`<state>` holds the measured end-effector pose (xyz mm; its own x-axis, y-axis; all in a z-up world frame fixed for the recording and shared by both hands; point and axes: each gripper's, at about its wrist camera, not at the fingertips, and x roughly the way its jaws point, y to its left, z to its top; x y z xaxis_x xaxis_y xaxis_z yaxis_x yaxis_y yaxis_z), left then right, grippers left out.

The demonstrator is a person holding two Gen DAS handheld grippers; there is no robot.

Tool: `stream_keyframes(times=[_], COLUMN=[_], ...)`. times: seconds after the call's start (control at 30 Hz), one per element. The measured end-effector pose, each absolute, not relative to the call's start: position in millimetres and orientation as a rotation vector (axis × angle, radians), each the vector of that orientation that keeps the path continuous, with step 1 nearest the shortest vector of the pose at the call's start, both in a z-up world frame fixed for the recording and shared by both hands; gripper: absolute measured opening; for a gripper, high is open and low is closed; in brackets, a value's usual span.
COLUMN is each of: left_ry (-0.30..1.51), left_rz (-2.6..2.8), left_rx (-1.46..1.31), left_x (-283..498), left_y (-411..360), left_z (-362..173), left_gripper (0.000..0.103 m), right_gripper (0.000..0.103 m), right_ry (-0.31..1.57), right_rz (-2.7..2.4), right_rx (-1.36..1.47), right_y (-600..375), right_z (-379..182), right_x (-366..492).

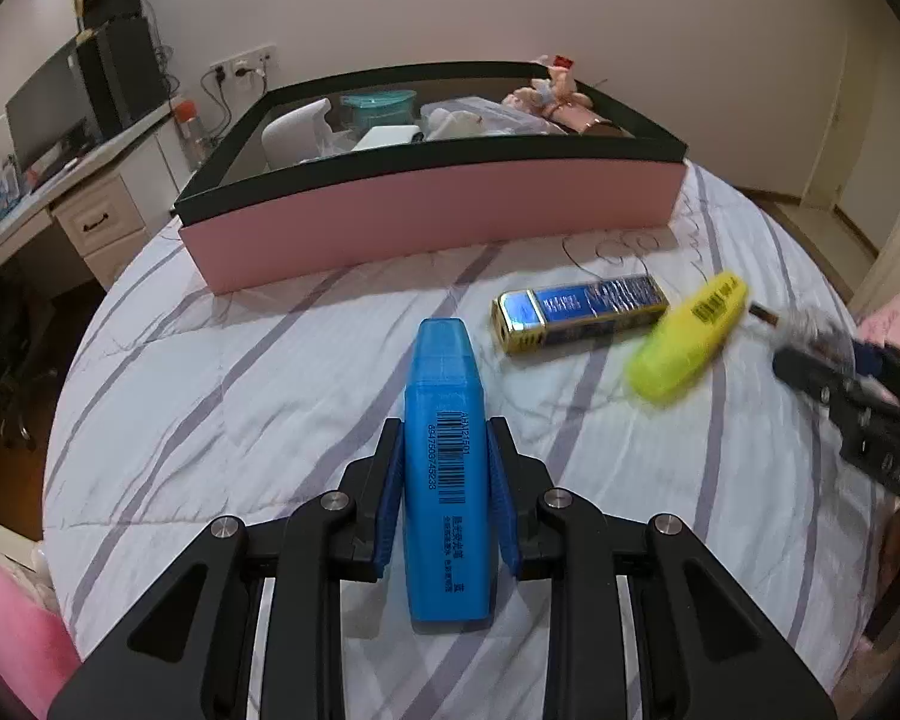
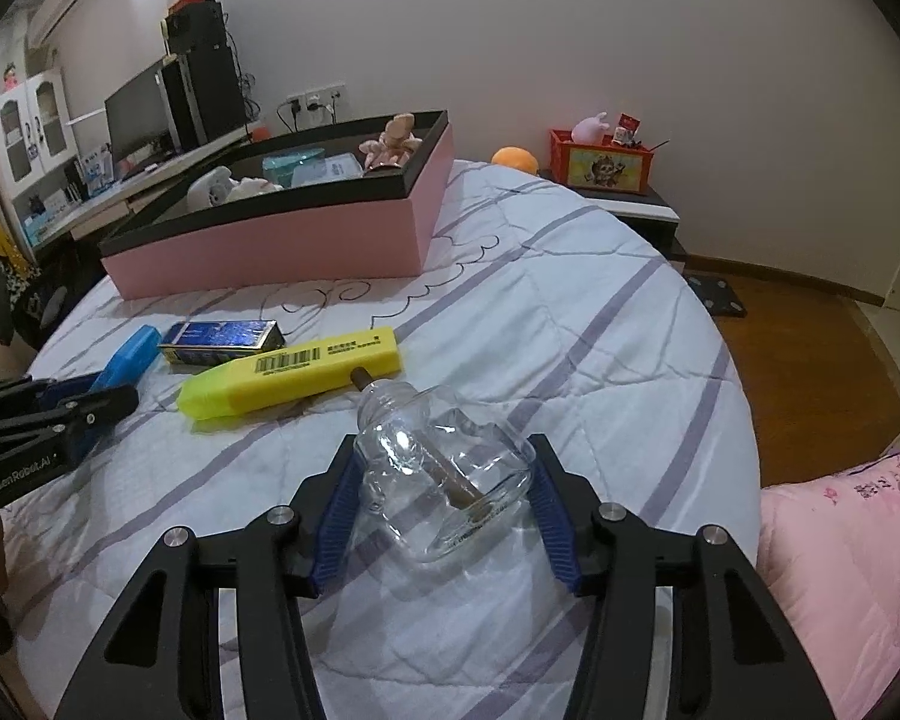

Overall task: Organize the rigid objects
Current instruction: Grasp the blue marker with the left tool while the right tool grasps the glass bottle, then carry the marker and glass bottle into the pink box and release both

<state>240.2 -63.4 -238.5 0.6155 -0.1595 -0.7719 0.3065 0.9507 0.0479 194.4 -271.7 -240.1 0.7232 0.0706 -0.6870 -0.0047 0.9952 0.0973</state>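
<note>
Blue plastic highlighter (image 1: pixel 447 468) is clamped in the left tongs (image 1: pixel 447 438) over the bed (image 1: pixel 210 372); clear glass bottle (image 2: pixel 444 474) is bracketed by the right tongs (image 2: pixel 444 480), contact unclear. Both should be lifted level and released low inside the pink black-rimmed box (image 1: pixel 438 210), grip held firm on the slippery glass.

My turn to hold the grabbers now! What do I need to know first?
Left gripper: shut on the blue highlighter.
Right gripper: fingers around the glass bottle, which has a brown stick inside; a firm grip cannot be confirmed.
Still on the bed: the yellow highlighter and the blue-and-gold box, side by side.
The pink box at the back already holds several things.
Left, probably: put both held items in the pink box, then the other two.
</note>
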Motion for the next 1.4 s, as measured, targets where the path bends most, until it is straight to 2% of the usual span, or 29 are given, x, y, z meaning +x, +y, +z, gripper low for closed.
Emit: stream_keyframes(times=[0.63, 0.83, 1.07, 1.4], left_ry=[0.745, 0.647, 0.372, 0.284], left_rz=[-0.311, -0.316, -0.274, -0.208], left_rx=[0.071, 0.075, 0.073, 0.115], left_x=[194.9, 183.4, 166.0, 184.9], left_y=[-33.4, -32.9, -34.0, -36.2], left_z=[-190.4, -159.2, -117.0, -92.9], left_gripper=[0.027, 0.027, 0.027, 0.027], right_gripper=[0.055, 0.055, 0.055, 0.055], right_ry=[0.660, 0.618, 0.504, 0.428], right_rz=[0.171, 0.214, 0.244, 0.257], right_rx=[0.114, 0.102, 0.073, 0.032], right_y=[-222.6, -209.2, -194.7, -185.2], right_z=[-195.0, -174.7, -138.8, -107.4], right_x=[167.6, 170.2, 174.9, 198.3])
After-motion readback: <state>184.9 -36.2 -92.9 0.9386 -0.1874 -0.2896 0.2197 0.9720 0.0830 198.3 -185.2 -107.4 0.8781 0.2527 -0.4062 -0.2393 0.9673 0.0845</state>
